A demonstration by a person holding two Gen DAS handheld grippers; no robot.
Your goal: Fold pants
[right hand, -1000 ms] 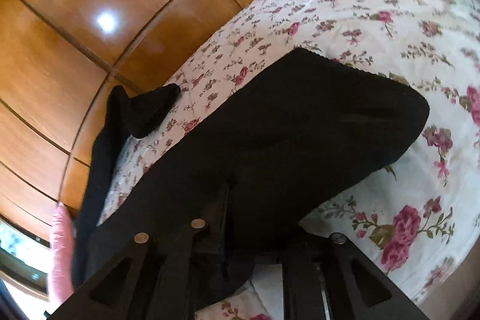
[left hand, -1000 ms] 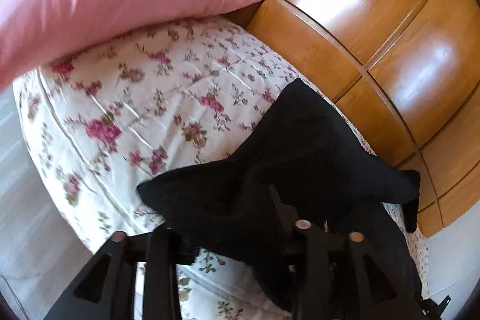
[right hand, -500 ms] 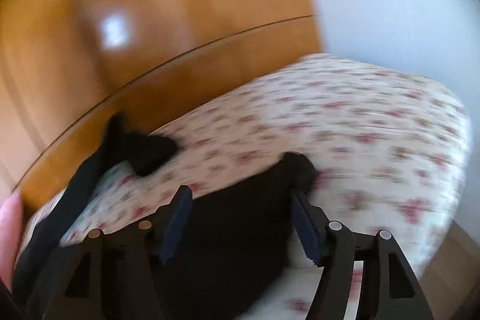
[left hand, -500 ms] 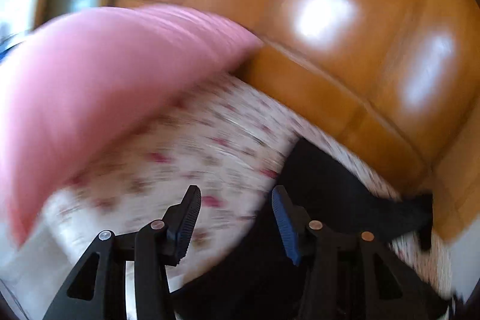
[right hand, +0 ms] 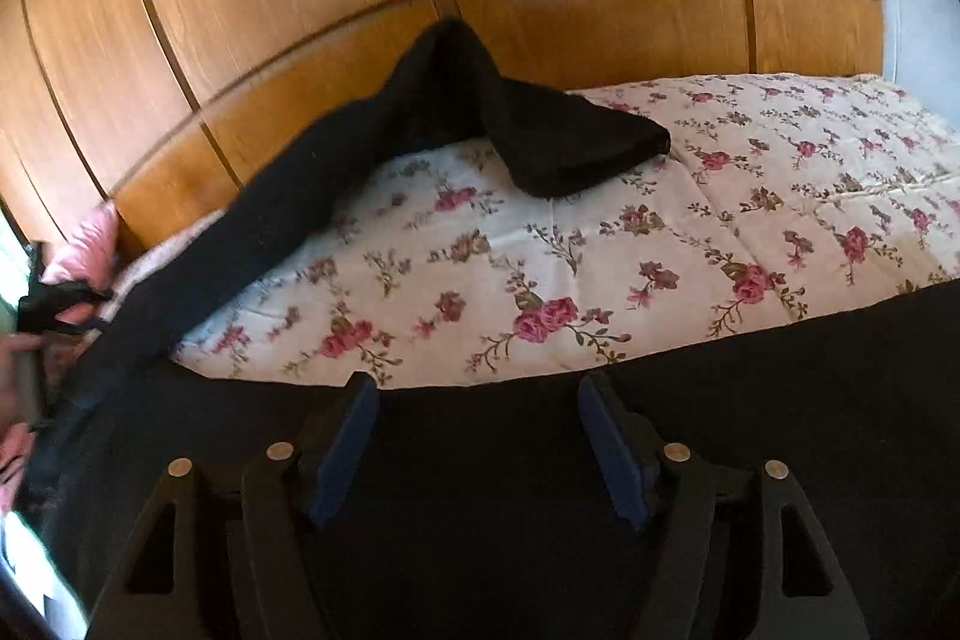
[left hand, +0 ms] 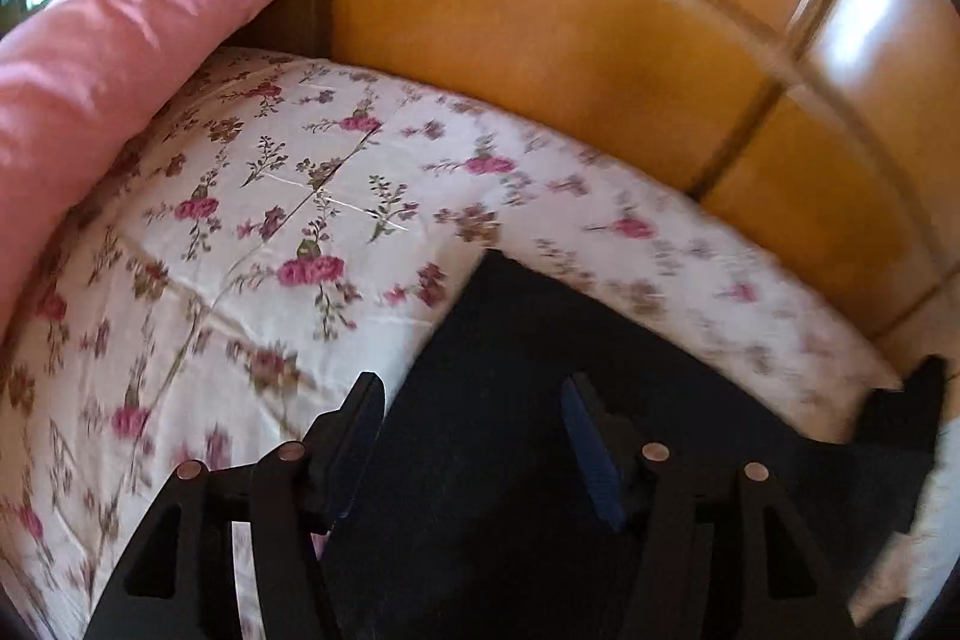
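Observation:
Black pants (left hand: 528, 400) lie on a floral bedspread (left hand: 270, 196). In the left wrist view my left gripper (left hand: 474, 412) is open and empty above the pants' folded edge, whose corner points toward the headboard. In the right wrist view the pants (right hand: 540, 490) fill the foreground, and one leg (right hand: 456, 112) runs up along the headboard and drapes back onto the bed. My right gripper (right hand: 480, 418) is open and empty above the fabric near its far edge.
A pink pillow (left hand: 108, 52) lies at the left end of the bed; it also shows in the right wrist view (right hand: 90, 244). A glossy wooden headboard (left hand: 600, 40) borders the bed's far side. A grey wall (right hand: 918, 10) is at the right.
Both grippers have let go of the pants and opened. Both have lifted and tilted up, so more of the headboard and bed shows. The pants now lie flat below them.

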